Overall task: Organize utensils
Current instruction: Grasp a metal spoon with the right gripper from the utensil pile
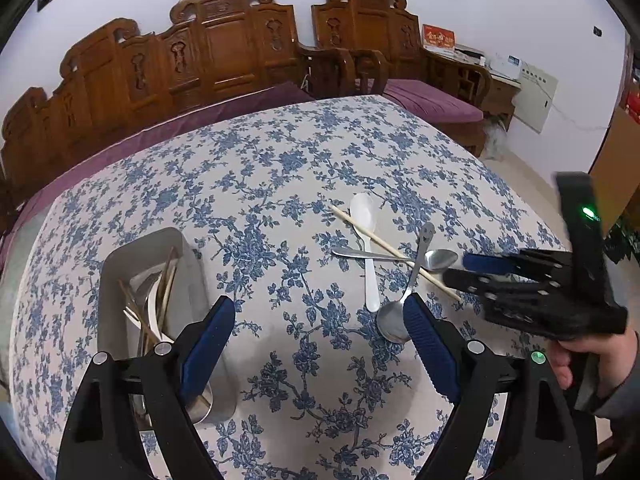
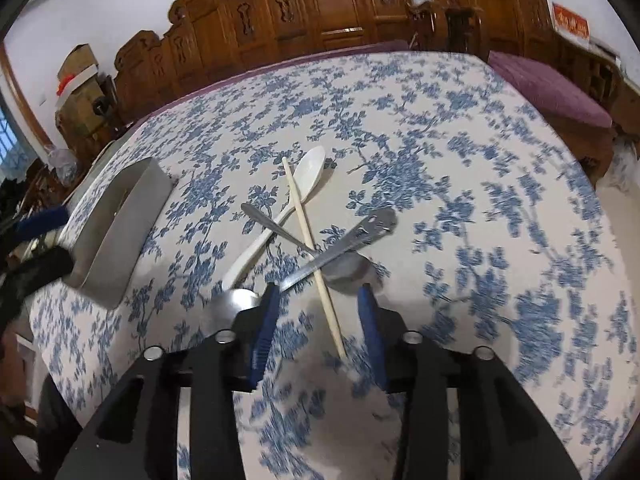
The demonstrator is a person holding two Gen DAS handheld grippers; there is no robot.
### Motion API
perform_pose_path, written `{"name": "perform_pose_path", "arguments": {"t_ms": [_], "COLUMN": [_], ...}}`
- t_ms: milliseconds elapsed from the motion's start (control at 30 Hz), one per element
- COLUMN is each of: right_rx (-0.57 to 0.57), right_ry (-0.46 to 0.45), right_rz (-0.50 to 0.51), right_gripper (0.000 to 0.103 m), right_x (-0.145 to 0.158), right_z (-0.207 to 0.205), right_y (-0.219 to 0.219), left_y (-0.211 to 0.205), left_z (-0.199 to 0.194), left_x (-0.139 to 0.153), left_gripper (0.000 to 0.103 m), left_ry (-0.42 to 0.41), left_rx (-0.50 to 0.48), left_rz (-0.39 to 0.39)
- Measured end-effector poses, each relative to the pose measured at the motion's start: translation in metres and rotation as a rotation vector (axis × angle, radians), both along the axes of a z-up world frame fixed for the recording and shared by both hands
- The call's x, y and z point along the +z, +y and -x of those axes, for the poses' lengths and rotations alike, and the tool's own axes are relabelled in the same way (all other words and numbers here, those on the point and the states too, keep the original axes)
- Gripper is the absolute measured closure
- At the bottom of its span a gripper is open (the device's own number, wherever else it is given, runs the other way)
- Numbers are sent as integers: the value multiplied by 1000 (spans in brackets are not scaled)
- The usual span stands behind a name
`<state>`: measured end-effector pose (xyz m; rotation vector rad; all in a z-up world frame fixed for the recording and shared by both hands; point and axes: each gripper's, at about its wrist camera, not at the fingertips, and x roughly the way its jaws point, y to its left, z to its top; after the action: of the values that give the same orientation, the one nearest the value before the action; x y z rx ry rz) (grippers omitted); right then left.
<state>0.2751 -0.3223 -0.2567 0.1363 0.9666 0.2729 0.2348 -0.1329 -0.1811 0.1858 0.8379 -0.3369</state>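
A loose pile of utensils lies on the floral tablecloth: a white plastic spoon (image 1: 367, 236) (image 2: 298, 190), a wooden chopstick (image 1: 384, 245) (image 2: 308, 240), a steel spoon with a smiley handle (image 1: 394, 320) (image 2: 360, 232) and a second steel spoon (image 1: 440, 260) (image 2: 268, 222). My right gripper (image 2: 318, 292) (image 1: 456, 270) hovers low over the near end of the pile, jaws partly open; the chopstick runs between the pads without touching them. My left gripper (image 1: 318, 304) (image 2: 69, 236) stands wide open and empty between the pile and the grey metal box (image 1: 188, 256) (image 2: 120, 232), which holds several utensils.
The table (image 1: 280, 152) is covered by a blue-flowered cloth. Carved wooden benches (image 1: 224, 40) with purple cushions stand behind its far edge. A person's hand (image 1: 588, 356) holds the right gripper at the table's right side. Cardboard boxes (image 2: 78, 80) stand in the left corner.
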Motion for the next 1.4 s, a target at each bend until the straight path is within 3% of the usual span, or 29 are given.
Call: {"name": "perform_pose_path", "arguments": {"t_ms": [267,600,767,800,900,1400], "right_rx": [-13,-43,-56,-56,-44,18], "right_ry": [52,68,71,75,86,34], "right_rz": [-5,152,224,223,214,104], "right_gripper": [59,59,83,90,93,96], "right_x": [-12,-23,-23,-23,-23,4], "right_z": [-18,-41,-38,-37,-31,0], "right_y": [23,45,45,44,40,14], "left_y": [10,25,32,32,33,-4], "left_z": [8,6,7,7,7,-8], "left_x": [1,-3,-5,-5,-5,-29], "left_gripper": [20,20,20,20,20,20], "left_ry": [4,11,13,14,15,56], "left_rx": [-1,15,23,24,27,-27], "left_rz": [12,28,31,32,35,-5]}}
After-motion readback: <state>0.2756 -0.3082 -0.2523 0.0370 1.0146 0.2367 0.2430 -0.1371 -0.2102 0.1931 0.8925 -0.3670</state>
